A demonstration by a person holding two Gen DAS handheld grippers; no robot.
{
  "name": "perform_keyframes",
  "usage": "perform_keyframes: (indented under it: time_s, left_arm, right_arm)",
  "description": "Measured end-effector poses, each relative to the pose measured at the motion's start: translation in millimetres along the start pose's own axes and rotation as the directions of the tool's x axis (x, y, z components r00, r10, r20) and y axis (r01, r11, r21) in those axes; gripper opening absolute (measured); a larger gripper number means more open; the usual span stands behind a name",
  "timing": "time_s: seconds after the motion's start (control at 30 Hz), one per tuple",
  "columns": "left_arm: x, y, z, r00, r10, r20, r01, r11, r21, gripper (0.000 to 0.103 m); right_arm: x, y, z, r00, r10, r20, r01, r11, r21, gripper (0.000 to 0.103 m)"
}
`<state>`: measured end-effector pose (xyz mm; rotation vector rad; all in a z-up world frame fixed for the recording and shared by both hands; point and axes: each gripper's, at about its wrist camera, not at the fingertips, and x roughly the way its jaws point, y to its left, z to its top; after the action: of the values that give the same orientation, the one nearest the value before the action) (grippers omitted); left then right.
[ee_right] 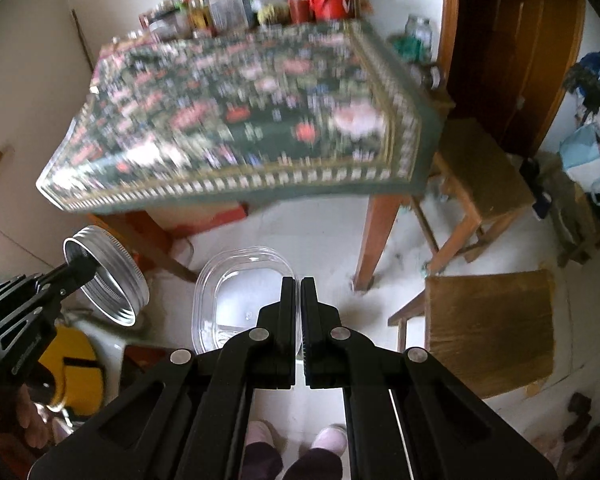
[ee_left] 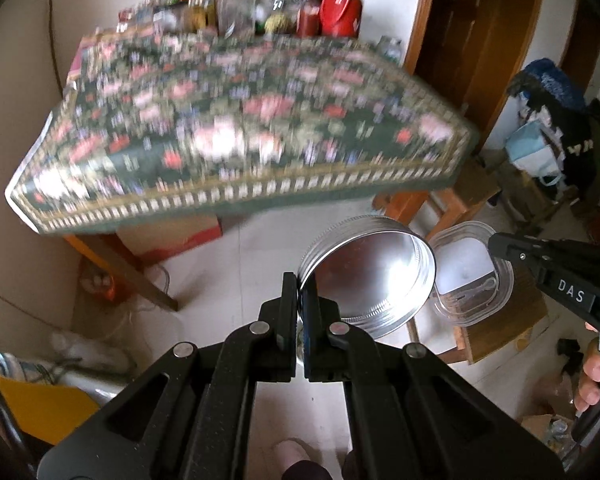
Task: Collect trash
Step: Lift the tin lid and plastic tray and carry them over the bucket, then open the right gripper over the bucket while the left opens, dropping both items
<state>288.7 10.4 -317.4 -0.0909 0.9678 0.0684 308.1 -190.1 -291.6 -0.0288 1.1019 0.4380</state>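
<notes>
My left gripper [ee_left: 300, 292] is shut on the rim of a round silver metal tin [ee_left: 374, 276], held in the air in front of the table; the tin also shows in the right wrist view [ee_right: 108, 276] with the left gripper [ee_right: 80, 268] on its rim. My right gripper [ee_right: 299, 296] is shut on the edge of a clear plastic container [ee_right: 240, 292], also held in the air. In the left wrist view the container [ee_left: 470, 276] hangs just right of the tin, with the right gripper [ee_left: 496, 246] on its edge.
A table with a floral cloth [ee_left: 236, 128] stands ahead, with bottles and a red jug [ee_left: 340, 4] at its back. Wooden stools [ee_right: 488, 320] stand to the right. A yellow object [ee_right: 76, 368] and clutter lie on the floor at left. A dark wooden door [ee_right: 512, 48] is at the far right.
</notes>
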Motion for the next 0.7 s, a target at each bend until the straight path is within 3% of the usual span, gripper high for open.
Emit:
perform_keyframes:
  time_s: [0.4, 0.53, 0.57, 0.63, 0.7]
  left_arm:
    - [128, 19, -82, 0.985, 0.016, -0.172, -0.02, 1.0, -0.024, 0.001]
    - [167, 26, -102, 0.979, 0.021, -0.201, -0.029, 0.999, -0.036, 0.0]
    - [176, 28, -106, 0.978, 0.021, -0.208, -0.03, 0.999, -0.041, 0.0]
    - [194, 30, -113, 0.975, 0.016, -0.222, -0.026, 0.999, -0.045, 0.0]
    - [211, 27, -116, 0.972, 0.01, -0.233, -0.02, 0.999, -0.04, 0.0]
  right_arm:
    - [130, 3, -40, 0.997, -0.006, -0.082, 0.003, 0.999, -0.041, 0.003]
    - [169, -3, -50, 0.993, 0.047, -0.108, -0.048, 0.999, -0.002, 0.004]
    - [181, -6, -52, 0.988, 0.075, -0.132, -0.073, 0.997, 0.019, 0.006]
    - [203, -13, -56, 0.977, 0.098, -0.189, -0.088, 0.994, 0.056, 0.04]
    - [217, -21, -63, 0.977, 0.091, -0.192, -0.075, 0.993, 0.089, 0.048]
